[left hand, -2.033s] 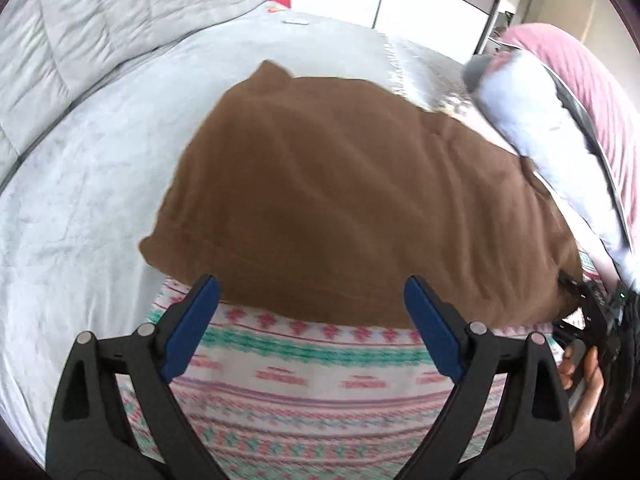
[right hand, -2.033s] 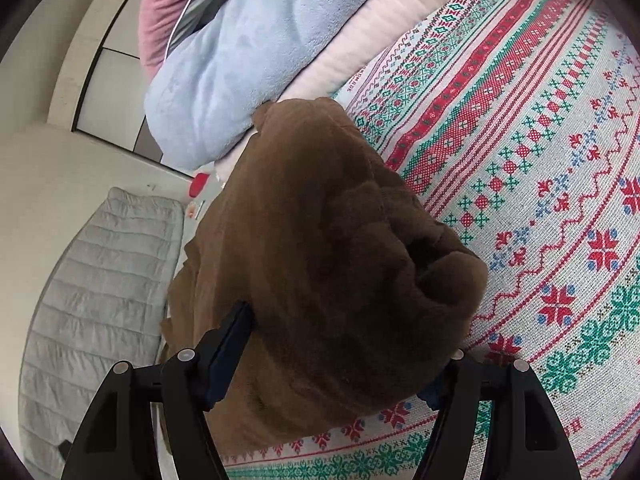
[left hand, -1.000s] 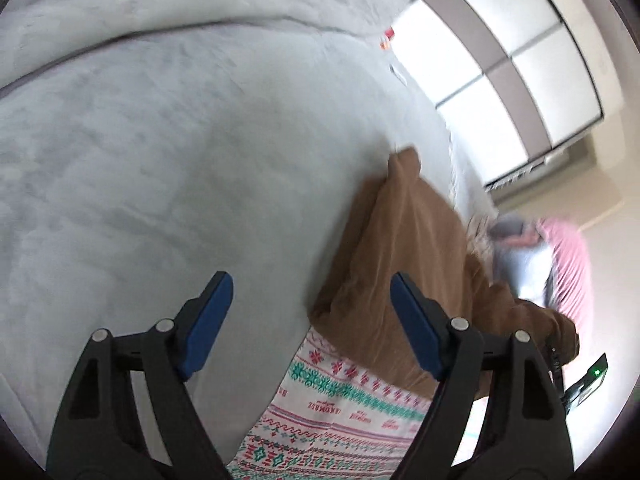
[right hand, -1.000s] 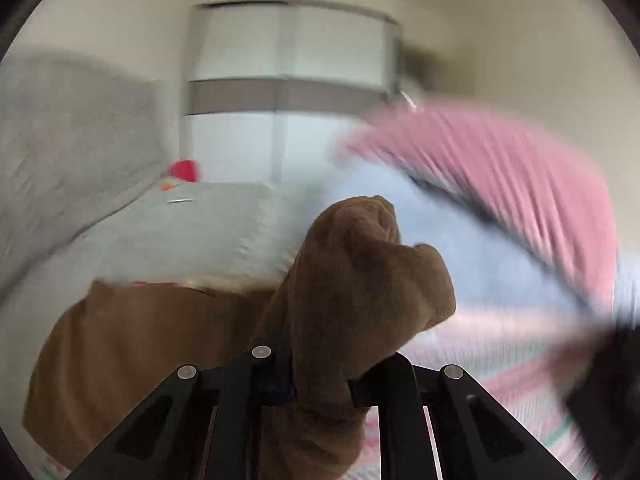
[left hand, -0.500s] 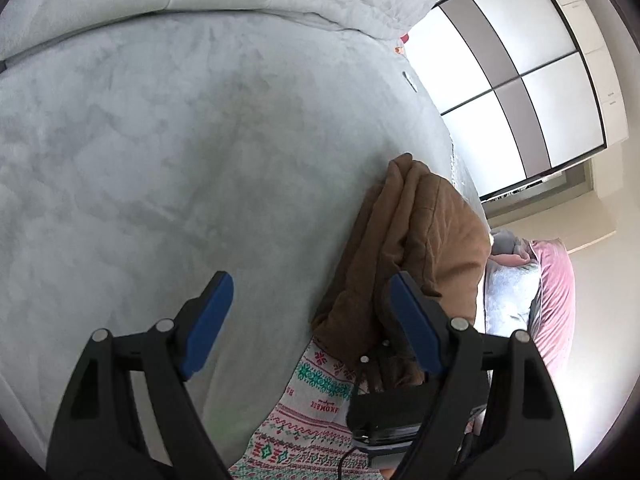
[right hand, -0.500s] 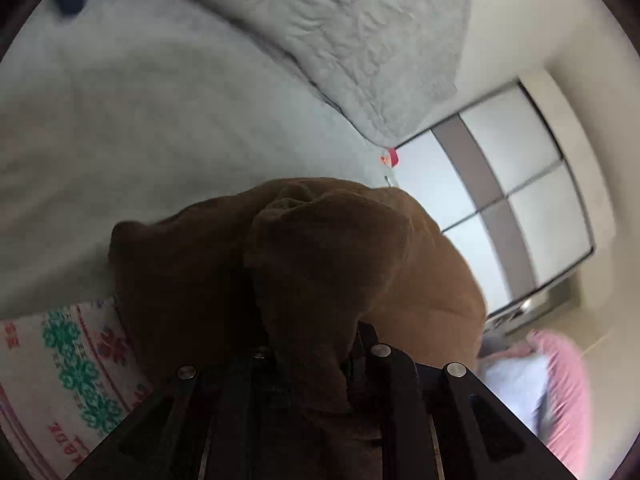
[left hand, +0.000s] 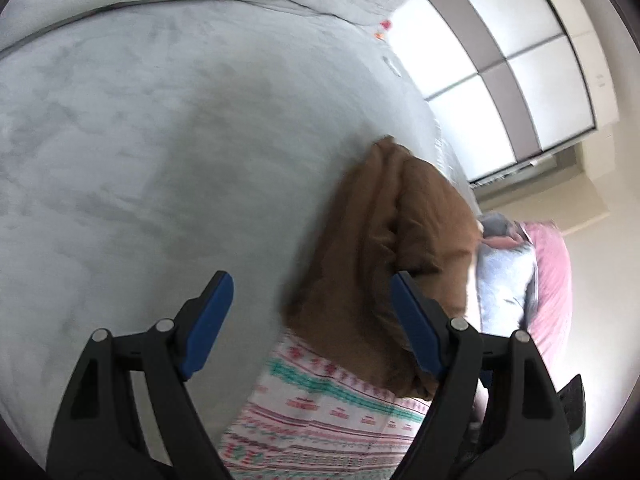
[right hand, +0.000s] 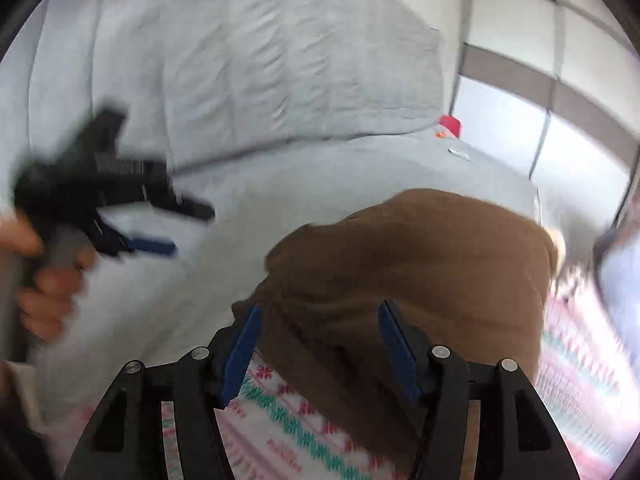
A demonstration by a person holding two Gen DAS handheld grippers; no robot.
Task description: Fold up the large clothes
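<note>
Moved: right gripper (right hand: 318, 344) opening, fingers clear of the brown garment (right hand: 420, 264) it pinched earlier.
Left gripper (left hand: 308, 320): spread, empty.
Risk: bulky fold may spring open.

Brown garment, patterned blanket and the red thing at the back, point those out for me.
brown garment (right hand: 420, 256): right wrist view, on its folded top layer.
patterned blanket (left hand: 320, 412): left wrist view, on the striped part below the garment.
red thing (right hand: 450, 125): right wrist view, on its middle; too blurred to identify.

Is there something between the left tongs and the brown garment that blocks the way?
Nothing visible does. The left tongs are open over the bare grey bed cover, and the brown garment lies just beside them, partly on the patterned blanket.
</note>
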